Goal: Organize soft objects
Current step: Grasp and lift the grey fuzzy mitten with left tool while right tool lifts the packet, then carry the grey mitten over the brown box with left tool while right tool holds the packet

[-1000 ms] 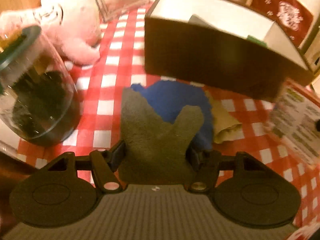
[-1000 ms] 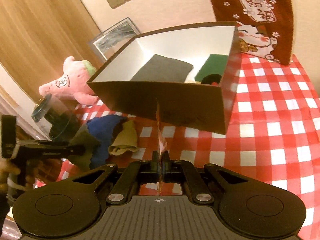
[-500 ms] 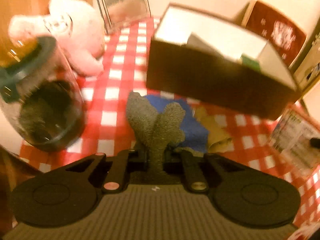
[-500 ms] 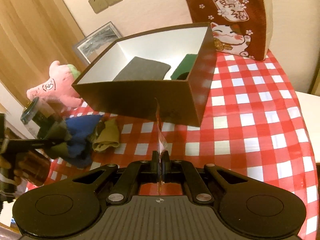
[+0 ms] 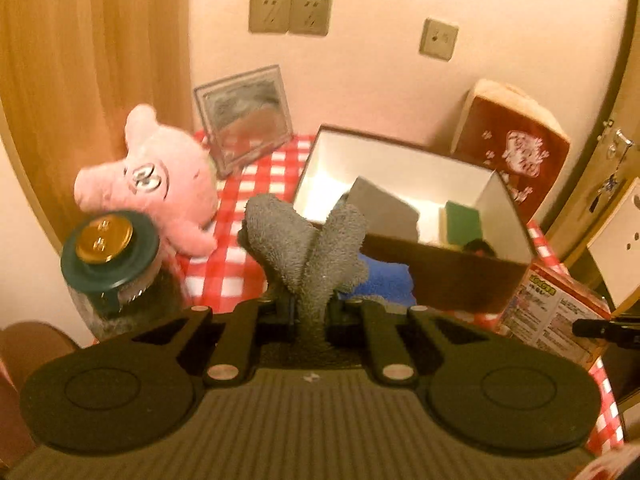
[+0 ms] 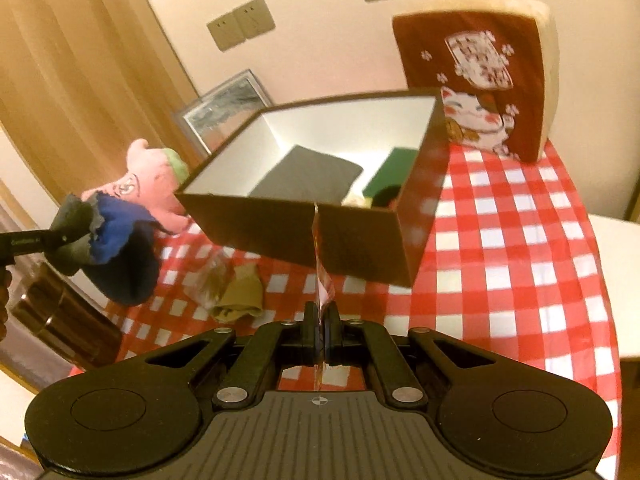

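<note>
Lifting a grey towel (image 5: 308, 252) clamped in our left gripper (image 5: 310, 312) jaws, a blue cloth (image 6: 116, 236) dangling along, we aim for the brown box (image 6: 360, 236) while our right gripper (image 6: 321, 320) pinches a thin packet (image 6: 320, 264).

Both wrist views look forward along their tools, from above the near edge of the tabletop (image 6: 500, 240) toward the wall. Left sits left, right sits right; both share the box (image 5: 448, 276) (image 6: 360, 244) and pig (image 5: 168, 188) (image 6: 148, 184).

Left hand-held gripper (image 5: 311, 312) raised, fingers clamped together; right hand-held gripper (image 6: 321, 330) level, fingers pinched tight.
</note>
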Tool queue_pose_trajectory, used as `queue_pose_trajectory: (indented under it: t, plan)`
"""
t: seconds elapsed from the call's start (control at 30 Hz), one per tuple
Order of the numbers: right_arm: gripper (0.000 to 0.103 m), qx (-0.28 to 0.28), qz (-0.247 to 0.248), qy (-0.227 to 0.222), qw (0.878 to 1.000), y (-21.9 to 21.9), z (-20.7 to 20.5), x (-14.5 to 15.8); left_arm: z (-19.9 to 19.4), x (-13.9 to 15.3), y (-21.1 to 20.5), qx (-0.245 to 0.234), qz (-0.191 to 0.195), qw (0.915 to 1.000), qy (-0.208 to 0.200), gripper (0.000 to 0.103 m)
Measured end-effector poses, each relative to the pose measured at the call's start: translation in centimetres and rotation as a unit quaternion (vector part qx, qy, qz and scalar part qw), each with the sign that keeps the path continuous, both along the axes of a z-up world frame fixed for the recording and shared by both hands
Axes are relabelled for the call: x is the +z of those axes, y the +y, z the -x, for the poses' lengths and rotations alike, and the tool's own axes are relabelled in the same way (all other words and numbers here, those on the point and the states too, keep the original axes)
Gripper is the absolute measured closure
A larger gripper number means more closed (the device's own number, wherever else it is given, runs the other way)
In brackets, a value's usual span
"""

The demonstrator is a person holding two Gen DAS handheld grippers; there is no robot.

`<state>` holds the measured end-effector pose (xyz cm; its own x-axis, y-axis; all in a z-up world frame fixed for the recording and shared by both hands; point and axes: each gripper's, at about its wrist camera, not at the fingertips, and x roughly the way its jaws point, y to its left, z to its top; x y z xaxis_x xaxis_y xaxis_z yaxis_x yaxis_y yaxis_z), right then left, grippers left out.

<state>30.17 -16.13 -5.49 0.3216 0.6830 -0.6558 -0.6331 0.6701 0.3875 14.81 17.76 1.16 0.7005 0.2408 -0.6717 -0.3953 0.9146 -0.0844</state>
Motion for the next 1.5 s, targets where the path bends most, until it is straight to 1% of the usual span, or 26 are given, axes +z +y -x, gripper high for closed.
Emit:
queue_pose_trajectory:
  t: [0.17, 0.4, 0.57, 0.77, 1.0, 1.23, 1.5]
  plan:
    - [0.101, 0.009, -0.018, -0.018, 1.0, -0.3, 0.0, 2.2, -0.9, 1.6, -1.3, -0.017, -0.011, 0.9996, -0.018, 0.092]
    - [0.101, 0.008, -0.049, -0.049, 0.998, 0.1, -1.7, 5.6, -4.0, 3.2, -2.0, -0.04, -0.028, 0.9982, -0.035, 0.092]
    - [0.101, 0.001, -0.067, -0.072, 0.995, 1.2, -3.7, 7.5, -6.7, 3.9, -2.1, -0.055, -0.039, 0.9971, -0.037, 0.092]
    - [0.101, -0.008, -0.074, -0.087, 0.993, 3.2, -6.6, 8.7, -10.6, 3.9, -2.1, -0.071, -0.046, 0.996, -0.031, 0.092]
    - [0.101, -0.019, -0.066, -0.087, 0.994, 5.9, -9.7, 8.3, -14.5, 3.1, -1.2, -0.081, -0.04, 0.9958, -0.015, 0.092]
    - [0.101, -0.028, -0.048, -0.074, 0.996, 8.3, -12.4, 6.5, -18.3, 1.5, -0.2, -0.089, -0.035, 0.9954, 0.008, 0.092]
    - [0.101, -0.04, -0.031, -0.056, 0.997, 10.4, -14.6, 4.3, -21.3, -0.7, 0.9, -0.098, -0.023, 0.9945, 0.029, 0.092]
